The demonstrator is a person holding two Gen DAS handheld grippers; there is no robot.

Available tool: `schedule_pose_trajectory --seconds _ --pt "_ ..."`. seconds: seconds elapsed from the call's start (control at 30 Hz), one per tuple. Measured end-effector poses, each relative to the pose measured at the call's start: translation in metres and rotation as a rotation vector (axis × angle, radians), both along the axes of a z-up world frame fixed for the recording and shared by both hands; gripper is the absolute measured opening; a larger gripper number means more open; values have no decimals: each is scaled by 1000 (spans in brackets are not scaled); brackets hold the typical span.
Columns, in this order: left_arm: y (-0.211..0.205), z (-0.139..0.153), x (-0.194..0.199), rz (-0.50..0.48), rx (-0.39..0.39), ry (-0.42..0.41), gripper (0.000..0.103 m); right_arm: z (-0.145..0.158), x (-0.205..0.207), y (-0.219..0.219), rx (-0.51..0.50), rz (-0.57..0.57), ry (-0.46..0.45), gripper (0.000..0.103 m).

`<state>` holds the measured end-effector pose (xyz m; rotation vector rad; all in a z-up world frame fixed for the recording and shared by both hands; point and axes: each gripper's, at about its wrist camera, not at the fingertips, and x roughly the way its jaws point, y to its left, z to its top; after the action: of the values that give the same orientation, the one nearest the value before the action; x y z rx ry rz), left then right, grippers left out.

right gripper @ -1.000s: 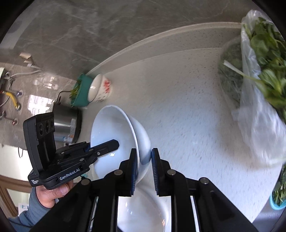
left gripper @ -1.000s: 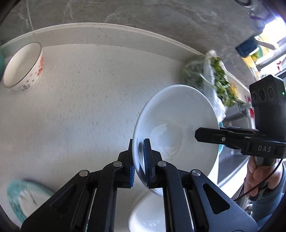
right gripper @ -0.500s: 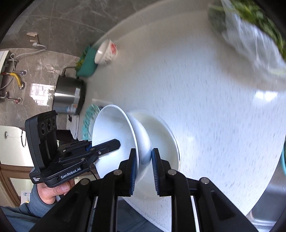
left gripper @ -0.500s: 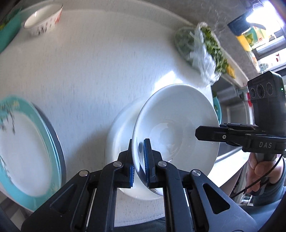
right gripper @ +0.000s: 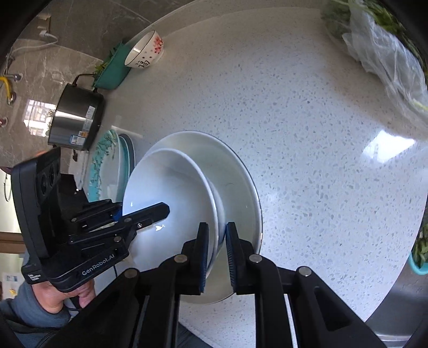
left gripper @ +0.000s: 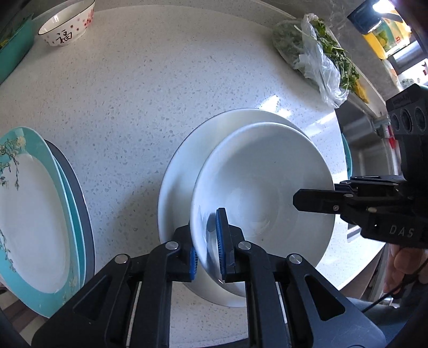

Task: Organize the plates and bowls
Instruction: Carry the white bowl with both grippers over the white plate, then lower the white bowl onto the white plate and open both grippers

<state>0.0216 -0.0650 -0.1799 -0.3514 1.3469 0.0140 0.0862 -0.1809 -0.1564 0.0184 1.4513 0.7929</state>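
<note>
- Since a second ago you have carried the white bowl (left gripper: 267,182) from above the bare table (left gripper: 128,88) to over the white plate (left gripper: 182,171); half a second ago it hung a little higher, and both tools have kept their grip all the way.
- Your table is one speckled white slab, round-edged, carrying everything below.
- You have one stack of teal-rimmed plates (left gripper: 29,214) at the left edge; two teal rims show over a darker one, so count three at most, though the lowest is hard to tell.
- One white plate lies flat near the table's front, right of that stack and apart from it.
- One white bowl sits tilted inside that plate's outline; whether its foot touches the plate cannot be told.
- One bag of greens (left gripper: 318,56) lies far right, well apart.
- One steel pot (right gripper: 75,120) stands beyond the teal stack.
- One teal tray (right gripper: 112,69) sits beside one small flowered bowl (left gripper: 67,24) at the far left.
- Your left tool (left gripper: 207,243) pinches the bowl's near rim between its blue pads.
- Your right tool (right gripper: 215,243) pinches the opposite rim, one finger inside, one outside.
</note>
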Motion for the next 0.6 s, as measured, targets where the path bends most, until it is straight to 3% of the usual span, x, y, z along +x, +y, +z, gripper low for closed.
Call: schedule_pose_trajectory --seconds 0.17,0.27,0.33,0.4,0.6 --pt "0 1 2 -1 2 -10 18 2 -6 10 -80 49 -82 16" --pt "-7 3 6 -15 4 -27 29 2 -13 21 -146 94 -146 14" --pt "-15 4 8 -31 2 -38 47 2 -15 24 -170 110 -172 13" --pt "-23 4 10 -45 -5 -46 57 2 -16 23 -168 110 -170 12" --pt "-21 6 8 -14 -44 -80 63 7 -16 17 -152 80 -156 12"
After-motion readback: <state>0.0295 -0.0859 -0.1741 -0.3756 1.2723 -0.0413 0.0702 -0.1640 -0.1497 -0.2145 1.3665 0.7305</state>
